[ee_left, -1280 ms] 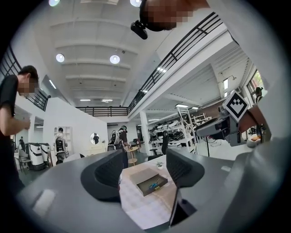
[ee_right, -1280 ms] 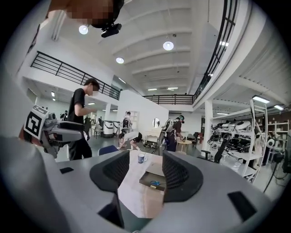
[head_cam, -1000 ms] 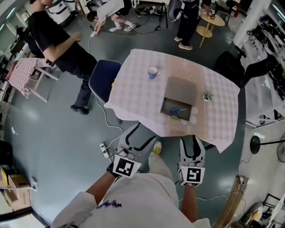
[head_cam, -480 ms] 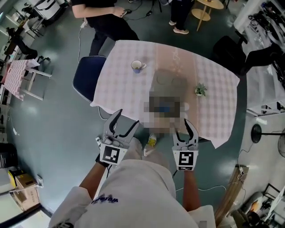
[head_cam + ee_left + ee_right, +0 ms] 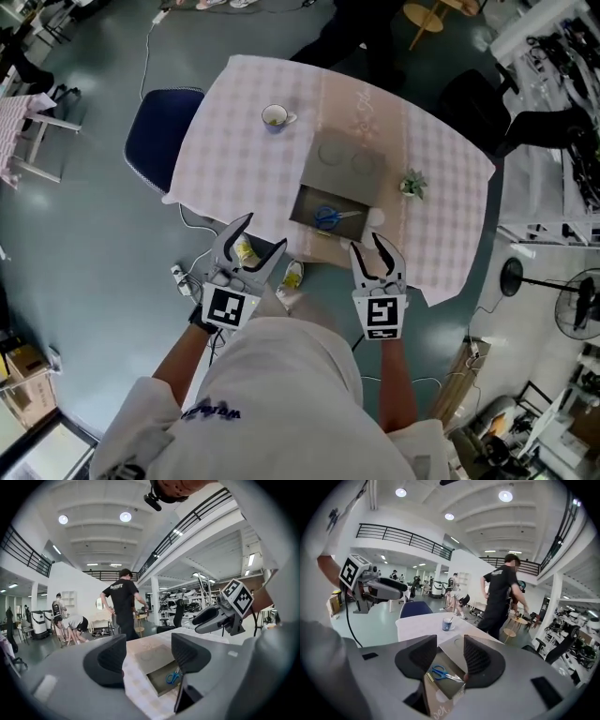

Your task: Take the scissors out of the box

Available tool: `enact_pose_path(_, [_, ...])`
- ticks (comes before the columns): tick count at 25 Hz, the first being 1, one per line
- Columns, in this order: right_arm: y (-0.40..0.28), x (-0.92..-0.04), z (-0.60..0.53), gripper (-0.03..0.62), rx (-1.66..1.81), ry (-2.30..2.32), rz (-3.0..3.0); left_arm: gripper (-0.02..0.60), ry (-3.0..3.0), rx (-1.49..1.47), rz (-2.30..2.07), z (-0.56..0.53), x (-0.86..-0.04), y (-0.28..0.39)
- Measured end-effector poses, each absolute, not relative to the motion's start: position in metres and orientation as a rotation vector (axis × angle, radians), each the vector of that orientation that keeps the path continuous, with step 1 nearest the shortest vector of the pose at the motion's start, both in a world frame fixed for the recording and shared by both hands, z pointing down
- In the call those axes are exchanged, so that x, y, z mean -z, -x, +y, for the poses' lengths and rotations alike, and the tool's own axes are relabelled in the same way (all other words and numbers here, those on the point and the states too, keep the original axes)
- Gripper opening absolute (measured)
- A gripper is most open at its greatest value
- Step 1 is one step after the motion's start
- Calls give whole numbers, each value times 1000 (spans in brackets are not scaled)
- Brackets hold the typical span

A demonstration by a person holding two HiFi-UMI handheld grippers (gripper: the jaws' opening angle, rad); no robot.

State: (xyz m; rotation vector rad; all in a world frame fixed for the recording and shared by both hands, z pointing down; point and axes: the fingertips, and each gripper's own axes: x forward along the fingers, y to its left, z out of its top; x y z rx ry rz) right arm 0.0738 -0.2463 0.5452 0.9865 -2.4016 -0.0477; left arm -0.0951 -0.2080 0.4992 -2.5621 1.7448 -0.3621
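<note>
Blue-handled scissors (image 5: pixel 328 217) lie inside an open cardboard box (image 5: pixel 302 202) near the front edge of a table with a pink checked cloth (image 5: pixel 225 150). The box's lid (image 5: pixel 345 165) lies folded back behind it. Both grippers hover just short of the table's near edge, below the box in the head view. My left gripper (image 5: pixel 262 234) is open and empty. My right gripper (image 5: pixel 369 246) is open too; its jaws have just been closing a little, with nothing between them. Each gripper view shows the scissors (image 5: pixel 173 677) (image 5: pixel 440 672) ahead, beyond the jaws.
A blue cup (image 5: pixel 274 116) stands at the table's far left and a small plant (image 5: pixel 411 186) sits right of the box. A blue chair (image 5: pixel 159 141) is at the table's left. A person in black (image 5: pixel 499 602) stands beyond the table. Cables and shoes lie on the floor.
Both grippers have come forward and down towards the table's near edge, and the table now sits closer in the head view. The right jaws have narrowed slightly. The people have left the head view.
</note>
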Motion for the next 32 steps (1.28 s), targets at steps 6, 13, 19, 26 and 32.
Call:
enact_pose_path(6, [-48,-597,-259,176,149,-683,-2285,298,2594,381,1787,-217,-531,101])
enact_pose_path(13, [-34,-663,-280,175,203,-388,-2203,295,2678,356,1813,-219,-544,93])
enact_pose_path(19, [-25,-727,-286,161,173,-158,-2096,287,2656,375,1838,-222,-545,99])
enact_pose_path(26, [-28,-782,-290,143,111,4,-1948,259,2694,397,1967,-218,-570,107])
enact_pose_path(32, [-24,-811,-291,114,40,77,-1878,241,2712,365,2046,-213,-574,107])
